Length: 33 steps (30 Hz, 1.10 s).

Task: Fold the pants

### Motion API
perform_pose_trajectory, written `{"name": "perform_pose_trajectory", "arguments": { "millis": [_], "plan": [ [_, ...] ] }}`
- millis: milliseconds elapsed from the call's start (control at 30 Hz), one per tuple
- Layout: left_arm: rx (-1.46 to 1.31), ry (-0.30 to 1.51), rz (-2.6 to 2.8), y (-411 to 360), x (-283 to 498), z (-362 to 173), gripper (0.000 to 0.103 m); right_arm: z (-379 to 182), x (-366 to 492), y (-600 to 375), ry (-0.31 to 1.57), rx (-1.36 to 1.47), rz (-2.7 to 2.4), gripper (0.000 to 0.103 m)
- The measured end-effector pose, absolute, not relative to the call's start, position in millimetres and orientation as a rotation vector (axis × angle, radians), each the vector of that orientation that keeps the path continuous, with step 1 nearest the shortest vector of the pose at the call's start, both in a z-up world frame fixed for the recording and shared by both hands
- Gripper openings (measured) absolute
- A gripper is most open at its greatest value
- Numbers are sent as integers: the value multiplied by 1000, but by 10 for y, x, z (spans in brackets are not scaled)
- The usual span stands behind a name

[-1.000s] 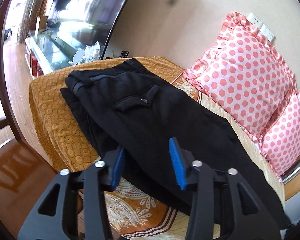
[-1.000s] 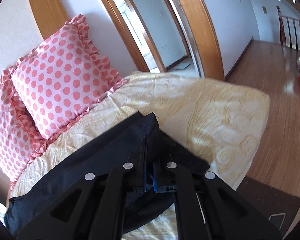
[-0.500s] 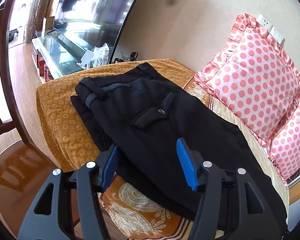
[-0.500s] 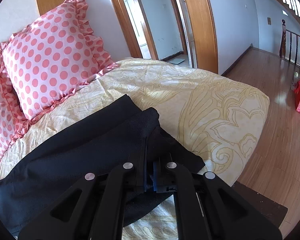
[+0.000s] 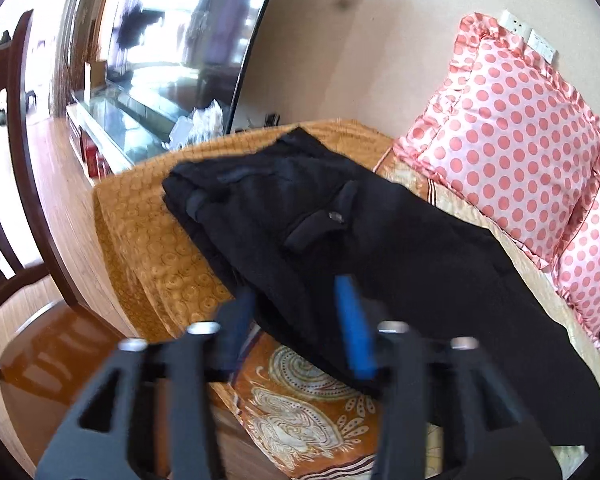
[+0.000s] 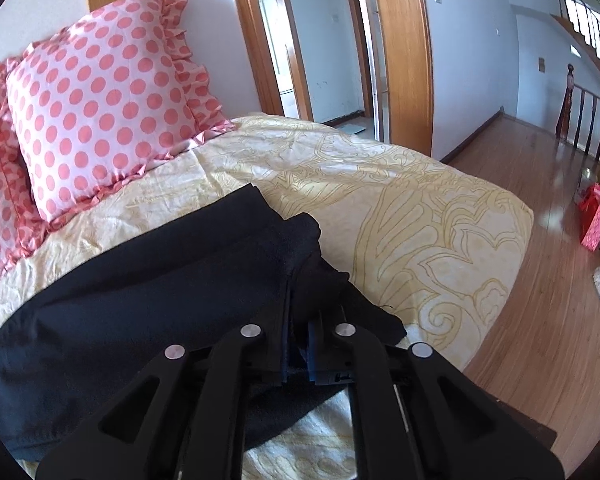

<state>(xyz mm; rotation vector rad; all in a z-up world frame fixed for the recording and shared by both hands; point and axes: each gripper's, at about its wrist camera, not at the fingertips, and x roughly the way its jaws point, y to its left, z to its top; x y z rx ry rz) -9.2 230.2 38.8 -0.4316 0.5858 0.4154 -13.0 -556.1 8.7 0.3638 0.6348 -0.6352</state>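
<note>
Black pants [image 5: 340, 220] lie folded lengthwise on the bed, waistband and a back pocket toward the far left. My left gripper [image 5: 300, 320] is open with blue pads, hovering over the pants' near edge below the pocket, holding nothing. In the right wrist view the leg end of the pants [image 6: 160, 300] lies on the yellow bedspread [image 6: 420, 208]. My right gripper [image 6: 298, 344] is shut on the hem of the pants and lifts the cloth a little.
Two pink polka-dot pillows [image 5: 512, 132] lean at the wall; they also show in the right wrist view [image 6: 100, 96]. A dark wooden chair [image 5: 16, 200] and a glass TV stand [image 5: 116, 128] stand left of the bed. Wooden floor [image 6: 540, 320], open doorways and a red bag [image 6: 596, 220] lie on the right.
My left gripper has shifted right and closer over the pants, staying open. My right gripper has kept its hold on the hem and carried it left toward the pillows.
</note>
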Motion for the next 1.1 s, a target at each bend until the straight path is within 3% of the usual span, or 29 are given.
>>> {"name": "perform_pose_trajectory", "arguments": {
  "millis": [33, 100, 300, 533, 833, 1100],
  "plan": [
    [-391, 551, 460, 2261, -146, 450, 74, 99, -164, -5563, 637, 352, -667, 45],
    [-321, 504, 491, 2165, -211, 546, 77, 162, -310, -5586, 608, 342, -751, 64],
    [-97, 451, 321, 1476, -180, 723, 91, 563, -324, -5159, 499, 217, -619, 62],
    [-43, 571, -132, 525, 111, 470, 91, 856, 466, -4198, 588, 207, -128, 57],
    [-34, 638, -171, 447, 185, 136, 93, 525, -313, -5113, 599, 579, -389, 48],
    [42, 622, -156, 330, 142, 86, 99, 255, -430, -5073, 666, 624, -327, 44]
  ]
}}
